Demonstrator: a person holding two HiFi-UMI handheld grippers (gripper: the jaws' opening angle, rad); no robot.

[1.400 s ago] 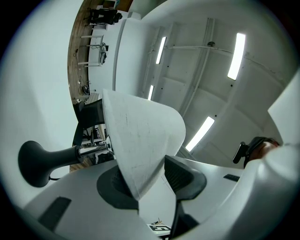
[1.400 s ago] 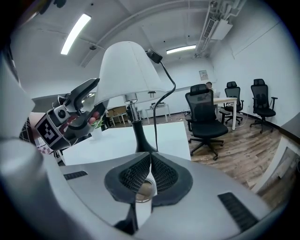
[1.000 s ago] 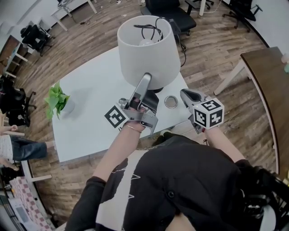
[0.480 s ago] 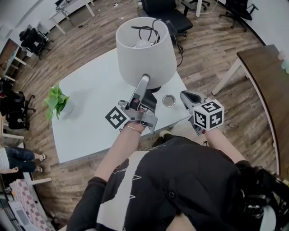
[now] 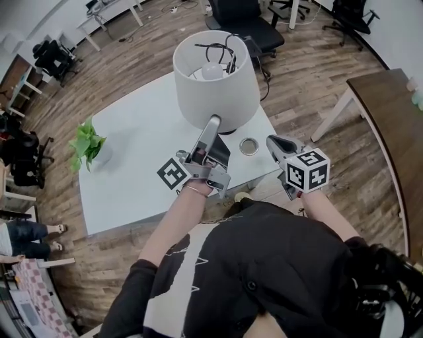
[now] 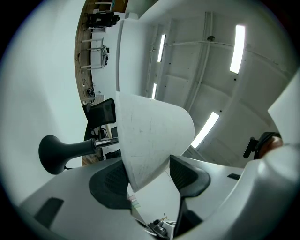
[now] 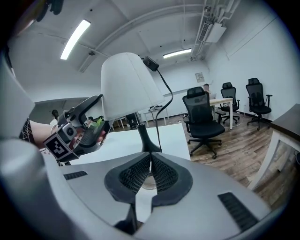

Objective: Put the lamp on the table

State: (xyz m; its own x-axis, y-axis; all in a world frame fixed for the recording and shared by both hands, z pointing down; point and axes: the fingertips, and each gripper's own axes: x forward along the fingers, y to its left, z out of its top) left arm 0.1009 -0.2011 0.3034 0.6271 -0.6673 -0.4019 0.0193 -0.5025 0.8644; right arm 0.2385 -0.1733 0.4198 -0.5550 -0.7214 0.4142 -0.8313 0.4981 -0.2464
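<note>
The lamp, with a white shade [image 5: 215, 82] and a black stem and base [image 7: 149, 143], stands on the white table [image 5: 139, 132] near its right edge. My left gripper [image 5: 213, 125] reaches up to the shade's lower rim. Its jaws are opening, and the rim [image 6: 150, 136] sits between them with a gap on the right side. The lamp's black base [image 6: 58, 152] shows sideways in the left gripper view. My right gripper [image 5: 277, 144] hovers off the table's right corner, shut and empty, pointing at the lamp's base [image 7: 150, 171].
A small round metal tin [image 5: 249, 146] lies on the table beside the lamp base. A potted green plant [image 5: 89, 146] stands at the table's left edge. A black office chair [image 5: 241, 20] is behind the table, and a brown table [image 5: 390, 125] is to the right. The lamp's cord [image 7: 164, 93] hangs from the shade.
The lamp and both grippers stay almost where they were. The head view has shifted slightly.
</note>
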